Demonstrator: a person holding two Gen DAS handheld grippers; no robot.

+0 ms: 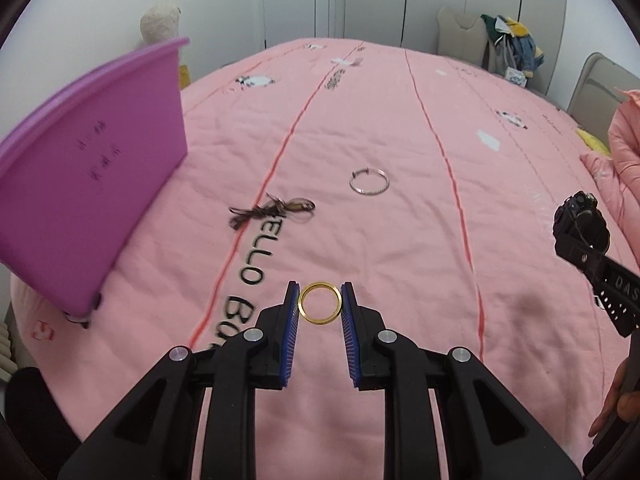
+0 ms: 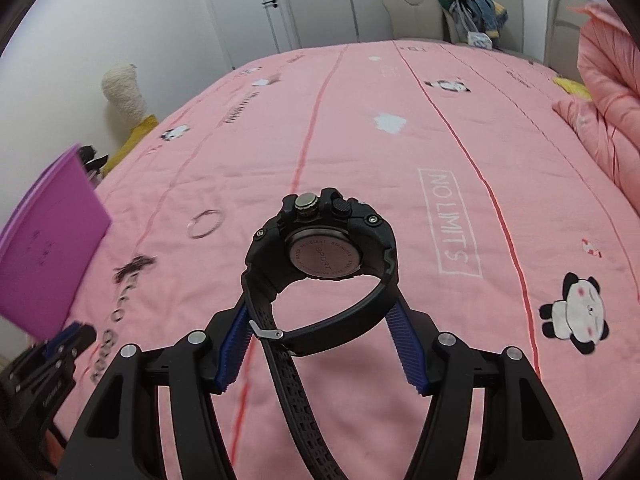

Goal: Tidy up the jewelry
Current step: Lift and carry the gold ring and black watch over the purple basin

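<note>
My left gripper [image 1: 320, 304] is shut on a gold ring [image 1: 320, 303], held by its edges above the pink bedspread [image 1: 400, 240]. My right gripper [image 2: 320, 316] is shut on a black sport watch [image 2: 324, 248], its pads pressing the strap loop on both sides, case back facing the camera. The same watch [image 1: 580, 220] shows at the right edge of the left wrist view. A silver bangle [image 1: 369, 182] and a brown tasselled cord piece [image 1: 272, 210] lie on the bedspread. A purple box [image 1: 92, 184] stands at the left.
The purple box [image 2: 48, 252] and the bangle [image 2: 205, 223] also show in the right wrist view, left of the watch. A folded pink quilt [image 2: 604, 92] lies at the far right. Chairs with clothes [image 1: 508, 44] stand beyond the bed. A hand [image 1: 624, 396] is at the right edge.
</note>
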